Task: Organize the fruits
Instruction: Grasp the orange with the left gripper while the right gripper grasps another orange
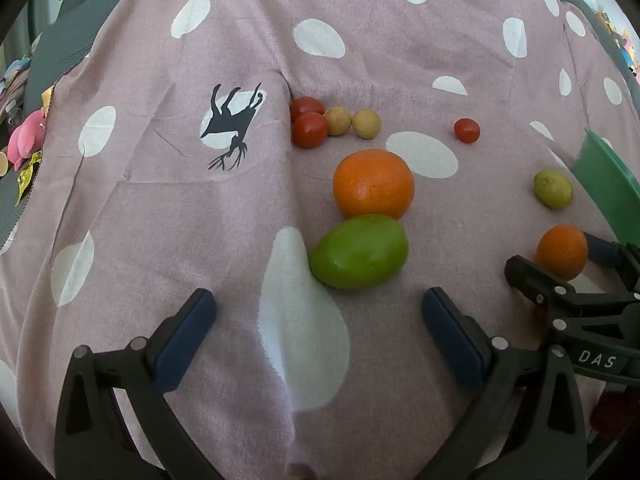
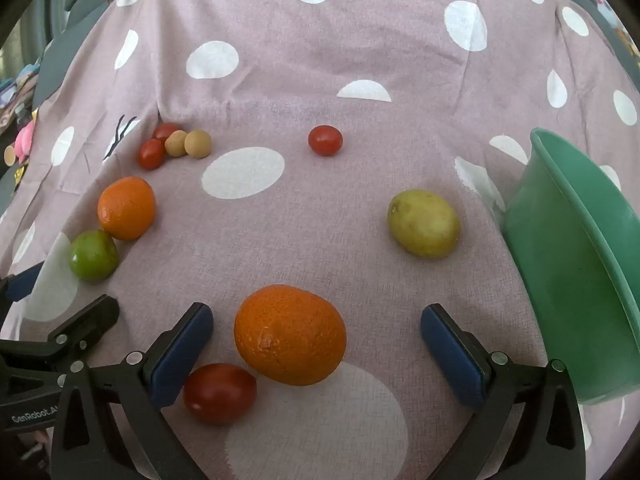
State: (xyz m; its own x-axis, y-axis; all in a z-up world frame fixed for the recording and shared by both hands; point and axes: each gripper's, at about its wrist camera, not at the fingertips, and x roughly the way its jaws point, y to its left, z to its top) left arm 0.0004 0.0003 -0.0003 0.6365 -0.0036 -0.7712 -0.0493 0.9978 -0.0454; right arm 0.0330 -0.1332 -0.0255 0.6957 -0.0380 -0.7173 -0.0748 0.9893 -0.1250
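Observation:
My left gripper [image 1: 319, 312] is open and empty, just short of a green fruit [image 1: 360, 251] that touches an orange [image 1: 373, 184]. Behind them lie two red tomatoes [image 1: 309, 129] and two small tan fruits [image 1: 352, 122], with a lone tomato [image 1: 467, 130] to the right. My right gripper [image 2: 317, 332] is open around a second orange [image 2: 290, 334] without closing on it. A red tomato [image 2: 220, 393] lies by its left finger. A yellow-green fruit [image 2: 423, 223] lies ahead, next to a green bowl [image 2: 576, 264] at the right.
All lies on a mauve cloth with white dots [image 1: 200, 240]. The right gripper shows in the left wrist view [image 1: 560, 264] at the right, around the second orange [image 1: 561, 251]. Pink toys and clutter [image 1: 24, 140] sit past the cloth's left edge.

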